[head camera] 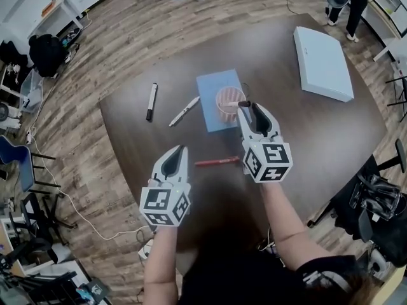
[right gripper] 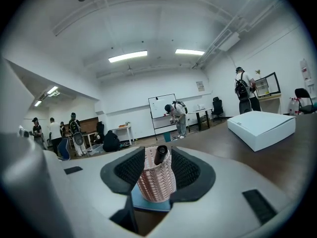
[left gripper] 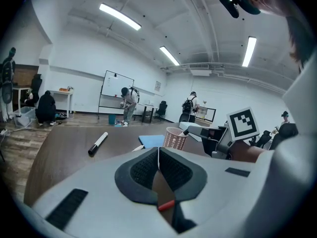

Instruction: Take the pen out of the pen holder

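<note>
Four pens on the count. One dark-topped pen (right gripper: 160,154) stands in the pink pen holder (head camera: 226,100), dead ahead of the right gripper (head camera: 247,107). Its jaws are parted, one either side of the pen's top, with a gap showing on both sides. The other three pens lie loose: a red pen (head camera: 217,162) between the two grippers, a white pen (head camera: 184,111) ahead of the left gripper (head camera: 180,150), and a black marker (head camera: 151,101) ahead and further to its left.

The left gripper's pads are pressed together with nothing between them.

There is one holder, one blue pad (head camera: 210,94) under it, and one white box (head camera: 322,62) well off to the right gripper's right. Bare table (head camera: 318,132) lies between that gripper and the box. The table's left edge runs not far outside the left gripper.

The right gripper view alone shows the pen top poking up past the holder's rim, and none of the loose pens. The left gripper view catches the red pen only as a sliver beneath its jaws.
</note>
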